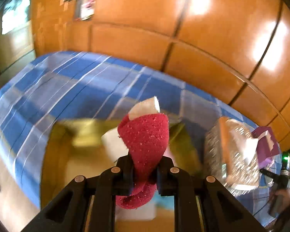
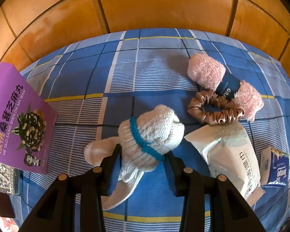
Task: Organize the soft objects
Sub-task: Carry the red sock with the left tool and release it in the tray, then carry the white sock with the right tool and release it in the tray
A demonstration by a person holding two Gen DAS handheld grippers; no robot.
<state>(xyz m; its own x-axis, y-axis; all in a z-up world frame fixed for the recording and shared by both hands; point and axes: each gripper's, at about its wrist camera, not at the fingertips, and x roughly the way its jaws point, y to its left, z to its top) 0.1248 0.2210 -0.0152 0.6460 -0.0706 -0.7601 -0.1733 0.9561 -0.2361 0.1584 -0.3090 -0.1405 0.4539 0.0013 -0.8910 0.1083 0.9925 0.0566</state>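
- Your left gripper (image 1: pixel 144 176) fingers are pinching almost fully together on a red fuzzy sock (image 1: pixel 145 141), which is standing up out of the jaws with a pale tag (image 1: pixel 145 107) poking from its top and a red fold hanging below the pads.
- Your right gripper (image 2: pixel 142 166) fingers are sitting close on either side of a rolled white knit sock (image 2: pixel 150 131) with a teal band; the pads are pressing its ribbed cuff, and a loose white toe is trailing out to the left on the cloth.
- The left view is smearing with motion blur, so you are seeing only a blurred open cardboard box (image 1: pixel 56 154) beneath the red sock, on the blue checked bedsheet (image 1: pixel 67 89).
- A shiny patterned box (image 1: pixel 234 150) and a purple packet (image 1: pixel 264 143) are lying to the right in that view.
- In the right view, a pink fluffy roll (image 2: pixel 205 71) with a dark label is resting on the sheet, touching a tan satin scrunchie (image 2: pixel 214 110).
- A white pouch (image 2: pixel 230 154) is lying just beside the scrunchie, with a small blue packet (image 2: pixel 278 166) at its right edge.
- A purple snack box (image 2: pixel 15 119) is leaning at the left.
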